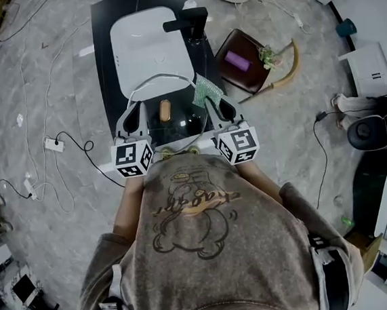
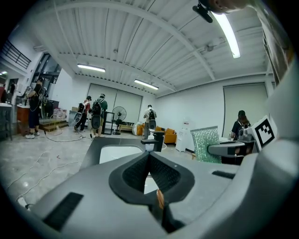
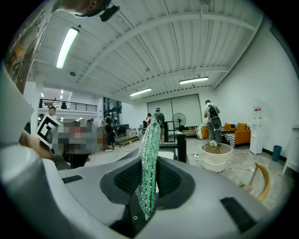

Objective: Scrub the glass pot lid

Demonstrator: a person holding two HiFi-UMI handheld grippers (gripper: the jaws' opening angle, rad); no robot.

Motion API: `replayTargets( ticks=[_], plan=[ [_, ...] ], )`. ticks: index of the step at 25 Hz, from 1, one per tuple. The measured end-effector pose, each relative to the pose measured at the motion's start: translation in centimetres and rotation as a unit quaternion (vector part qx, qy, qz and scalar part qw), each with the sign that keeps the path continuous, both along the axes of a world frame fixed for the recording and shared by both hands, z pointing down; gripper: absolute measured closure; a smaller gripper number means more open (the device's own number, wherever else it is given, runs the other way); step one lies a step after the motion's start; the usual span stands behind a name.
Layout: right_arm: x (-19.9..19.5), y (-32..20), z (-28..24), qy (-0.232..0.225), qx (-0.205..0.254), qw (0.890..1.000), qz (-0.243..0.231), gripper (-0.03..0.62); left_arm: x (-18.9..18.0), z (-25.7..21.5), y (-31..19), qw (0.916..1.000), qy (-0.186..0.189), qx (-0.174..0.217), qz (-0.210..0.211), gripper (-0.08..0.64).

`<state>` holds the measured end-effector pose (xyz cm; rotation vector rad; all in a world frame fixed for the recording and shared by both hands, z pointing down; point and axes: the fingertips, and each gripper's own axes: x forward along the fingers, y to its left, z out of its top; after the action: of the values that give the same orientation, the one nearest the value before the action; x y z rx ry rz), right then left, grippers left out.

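Lid held over bench (image 1: 106,57), 2 claws closed, scrub pad up vs. glass.
Glass pot lid (image 1: 180,121) w/ wooden knob (image 1: 165,110) sits btwn both claws, at front edge of white sink (image 1: 148,36), below black faucet (image 1: 187,22). Left claw (image 2: 148,156): jaws pressed together at lid's left rim, a thin brown sliver pinched low btwn pads. Right claw (image 3: 152,161): clamped on green glittery scrub pad (image 3: 150,135), standing upright btwn jaws; in head view pad is at lid's upper-right rim.

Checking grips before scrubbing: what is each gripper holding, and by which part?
Left gripper: lid, by its rim. Right gripper: green scrubber, by its lower edge.
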<state>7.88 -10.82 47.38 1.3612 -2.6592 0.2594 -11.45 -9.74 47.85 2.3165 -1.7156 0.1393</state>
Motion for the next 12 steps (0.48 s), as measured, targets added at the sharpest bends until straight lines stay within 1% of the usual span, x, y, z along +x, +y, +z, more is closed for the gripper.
replayTargets(
  ticks=[6,12],
  plan=[
    [0.3,-0.64,0.07,-0.008,0.001,1.0,0.011,0.511,-0.39,0.16,-0.21,0.9999,0.013,-0.007,-0.008,0.551],
    [0.47,-0.71,-0.11,-0.004,0.005,1.0,0.017,0.511,-0.6,0.01,-0.02,0.9997,0.022,-0.009,-0.011,0.551]
  ],
)
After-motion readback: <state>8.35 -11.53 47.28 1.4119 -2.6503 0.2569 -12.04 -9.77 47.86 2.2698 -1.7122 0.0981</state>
